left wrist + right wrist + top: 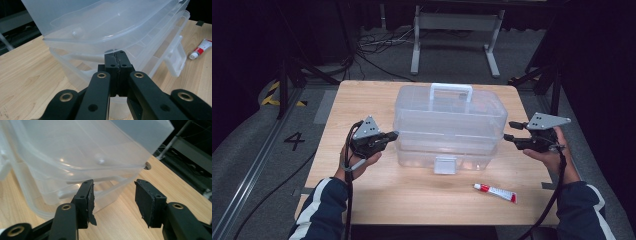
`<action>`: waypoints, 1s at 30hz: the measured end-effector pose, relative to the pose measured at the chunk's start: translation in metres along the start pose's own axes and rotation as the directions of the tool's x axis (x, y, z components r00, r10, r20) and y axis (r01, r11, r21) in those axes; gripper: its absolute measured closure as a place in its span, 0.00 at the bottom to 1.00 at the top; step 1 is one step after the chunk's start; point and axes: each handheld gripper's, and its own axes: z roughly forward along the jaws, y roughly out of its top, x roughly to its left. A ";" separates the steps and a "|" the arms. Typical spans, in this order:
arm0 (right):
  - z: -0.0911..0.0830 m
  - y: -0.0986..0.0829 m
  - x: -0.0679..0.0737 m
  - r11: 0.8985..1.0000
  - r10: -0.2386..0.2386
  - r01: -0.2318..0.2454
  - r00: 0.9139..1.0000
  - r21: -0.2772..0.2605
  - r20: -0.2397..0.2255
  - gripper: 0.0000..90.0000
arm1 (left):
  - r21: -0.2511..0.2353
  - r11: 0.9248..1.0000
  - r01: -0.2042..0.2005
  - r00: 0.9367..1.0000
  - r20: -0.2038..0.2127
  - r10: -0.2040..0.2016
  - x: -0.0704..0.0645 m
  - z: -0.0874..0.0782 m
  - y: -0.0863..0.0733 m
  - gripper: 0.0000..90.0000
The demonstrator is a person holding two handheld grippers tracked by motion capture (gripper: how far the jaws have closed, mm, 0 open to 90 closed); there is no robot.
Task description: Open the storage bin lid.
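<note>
One clear box [450,125], one tube [495,193], two grippers flanking

Overhead light on table [362,190], dark surroundings; glare on box [62,160].

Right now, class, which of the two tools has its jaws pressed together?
The left tool, at the clear box's left end; the right tool stands open.

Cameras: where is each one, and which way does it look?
High view: above the person's side, looking forward and down at the table; both hands, sleeves and the left gripper and right gripper show.
Left gripper view: rides the left gripper, facing the box; closed jaws show.
Right gripper view: rides the right gripper, facing the box's other end; open jaws show.
All share the box; high and left gripper views share the tube.
</note>
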 end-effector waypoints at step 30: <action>0.001 0.010 0.016 0.977 -0.045 0.071 0.990 -0.202 0.133 0.73 | 0.014 0.998 -0.056 0.998 -0.012 0.056 -0.015 -0.005 -0.001 0.86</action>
